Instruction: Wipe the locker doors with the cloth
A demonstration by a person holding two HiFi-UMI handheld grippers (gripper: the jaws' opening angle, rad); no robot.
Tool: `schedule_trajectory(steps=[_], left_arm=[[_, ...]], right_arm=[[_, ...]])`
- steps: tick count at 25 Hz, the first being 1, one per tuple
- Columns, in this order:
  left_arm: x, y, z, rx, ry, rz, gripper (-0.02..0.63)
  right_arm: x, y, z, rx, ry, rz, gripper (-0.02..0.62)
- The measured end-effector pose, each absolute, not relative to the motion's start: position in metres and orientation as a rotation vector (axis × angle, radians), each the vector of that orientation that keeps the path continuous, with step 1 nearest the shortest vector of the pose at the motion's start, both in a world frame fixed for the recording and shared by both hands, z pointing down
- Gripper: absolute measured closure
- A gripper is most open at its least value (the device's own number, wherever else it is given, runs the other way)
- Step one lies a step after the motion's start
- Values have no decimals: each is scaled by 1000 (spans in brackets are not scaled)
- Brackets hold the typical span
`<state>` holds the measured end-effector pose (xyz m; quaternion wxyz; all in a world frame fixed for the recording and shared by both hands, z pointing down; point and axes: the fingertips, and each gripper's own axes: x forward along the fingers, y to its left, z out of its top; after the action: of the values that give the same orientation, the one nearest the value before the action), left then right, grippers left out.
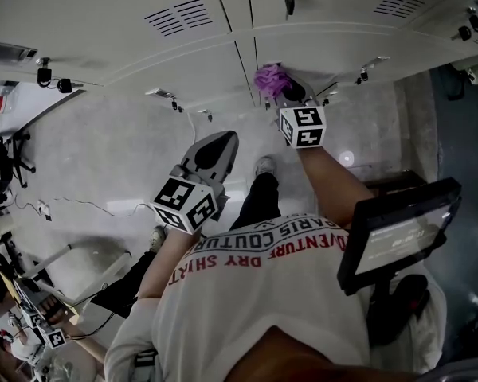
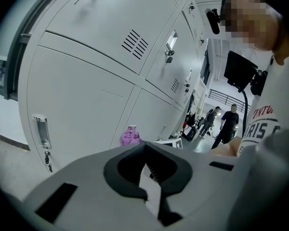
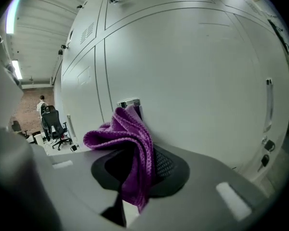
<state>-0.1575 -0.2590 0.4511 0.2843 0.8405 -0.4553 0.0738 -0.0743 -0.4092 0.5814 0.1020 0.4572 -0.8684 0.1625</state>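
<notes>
Right gripper view: the purple cloth is pinched between the jaws of the right gripper, bunched just beside a lower locker door near its handle. Flat pressure and overlapping strokes are advised. The left gripper, jaws drawn together on nothing, is held clear.

The right claw hides part of the cloth; the locker doors run off-frame.

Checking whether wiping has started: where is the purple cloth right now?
The purple cloth is pinched in the right gripper, up by the handle of a locker door; in the head view it sits just right of centre.
</notes>
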Motion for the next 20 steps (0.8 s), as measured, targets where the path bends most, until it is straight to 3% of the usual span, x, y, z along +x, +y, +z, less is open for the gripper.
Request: schedule_trajectory(steps=[20], left_arm=[[-147, -267, 454, 2261, -1190, 204, 604]], right_arm=[[-56, -416, 583, 1398, -2547, 446, 531]])
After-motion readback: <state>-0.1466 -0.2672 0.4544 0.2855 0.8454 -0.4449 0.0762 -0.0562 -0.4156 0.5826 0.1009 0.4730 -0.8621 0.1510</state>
